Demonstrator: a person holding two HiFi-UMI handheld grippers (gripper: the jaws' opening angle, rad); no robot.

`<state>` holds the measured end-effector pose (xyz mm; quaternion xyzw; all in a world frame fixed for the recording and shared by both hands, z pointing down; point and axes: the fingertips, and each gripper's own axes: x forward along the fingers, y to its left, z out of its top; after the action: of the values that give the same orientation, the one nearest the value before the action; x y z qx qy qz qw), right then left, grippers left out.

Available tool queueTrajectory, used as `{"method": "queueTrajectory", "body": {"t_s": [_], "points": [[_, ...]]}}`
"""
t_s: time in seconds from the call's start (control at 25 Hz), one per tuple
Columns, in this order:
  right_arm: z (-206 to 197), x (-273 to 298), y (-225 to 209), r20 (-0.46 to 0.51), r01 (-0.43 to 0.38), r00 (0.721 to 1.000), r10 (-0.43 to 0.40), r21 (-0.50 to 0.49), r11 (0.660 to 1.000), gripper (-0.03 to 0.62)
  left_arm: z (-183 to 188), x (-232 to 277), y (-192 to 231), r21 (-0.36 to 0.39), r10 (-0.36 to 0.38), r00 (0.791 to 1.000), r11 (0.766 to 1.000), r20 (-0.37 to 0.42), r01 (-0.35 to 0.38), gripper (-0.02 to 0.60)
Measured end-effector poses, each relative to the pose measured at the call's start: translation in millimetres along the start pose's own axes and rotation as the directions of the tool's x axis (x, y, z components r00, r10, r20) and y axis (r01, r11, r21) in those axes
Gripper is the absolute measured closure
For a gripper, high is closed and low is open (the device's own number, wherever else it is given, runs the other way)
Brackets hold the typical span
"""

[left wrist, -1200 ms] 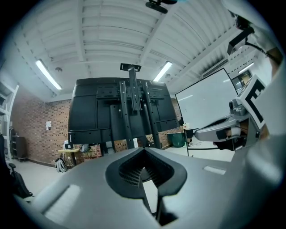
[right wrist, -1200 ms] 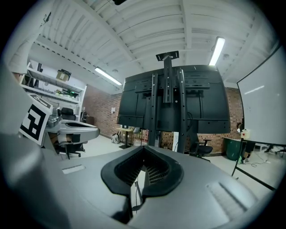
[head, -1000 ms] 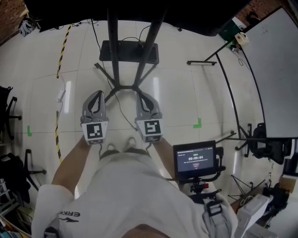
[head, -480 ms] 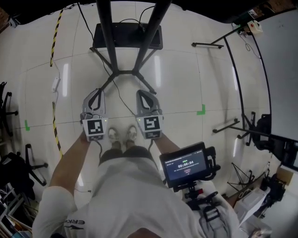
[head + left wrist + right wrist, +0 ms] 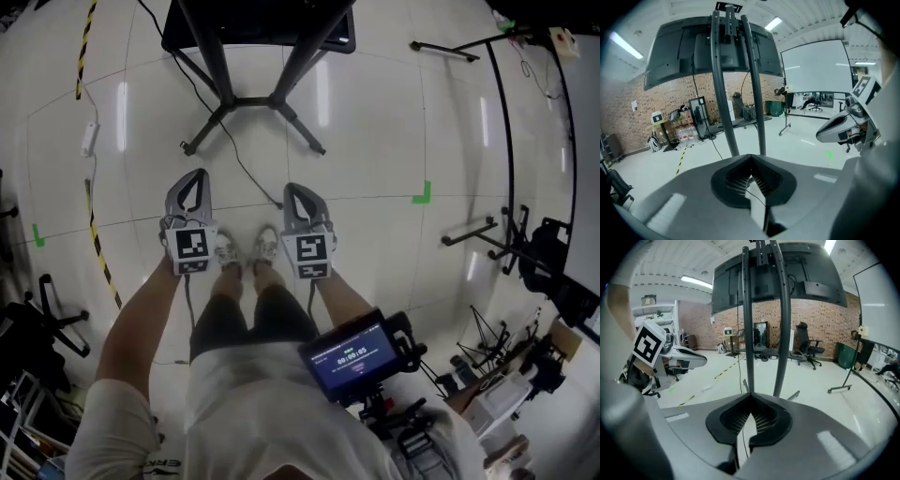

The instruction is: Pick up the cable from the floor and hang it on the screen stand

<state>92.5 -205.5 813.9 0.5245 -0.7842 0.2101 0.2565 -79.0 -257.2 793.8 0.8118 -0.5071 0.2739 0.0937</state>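
head view shows the cable on the floor, running from the stand to between the grippers, ending just beside the right gripper, apart from the left gripper. only gripper views show the screen. both jaws closed, empty

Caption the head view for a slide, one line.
Left gripper and right gripper, both shut and empty, held near the black cable on the floor before the screen stand.
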Motion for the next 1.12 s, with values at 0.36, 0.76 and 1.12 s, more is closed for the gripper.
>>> {"method": "queueTrajectory", "body": {"t_s": [0.36,0.76,1.12], "points": [[-164,73,-4,-0.142,-0.015,0.990,0.016,0.005,1.000,0.580,-158,80,-38,-0.011,-0.059,0.989,0.998,-0.132,0.059,0.580],[-279,196,2,-0.146,-0.105,0.985,0.094,-0.066,0.992,0.580,-285,187,-35,0.003,-0.093,0.987,0.996,-0.133,0.094,0.580],[-390,321,20,-0.150,-0.193,0.974,0.168,-0.165,0.967,0.580,-379,281,-18,0.039,-0.115,0.992,0.992,-0.048,0.117,0.580]]}}
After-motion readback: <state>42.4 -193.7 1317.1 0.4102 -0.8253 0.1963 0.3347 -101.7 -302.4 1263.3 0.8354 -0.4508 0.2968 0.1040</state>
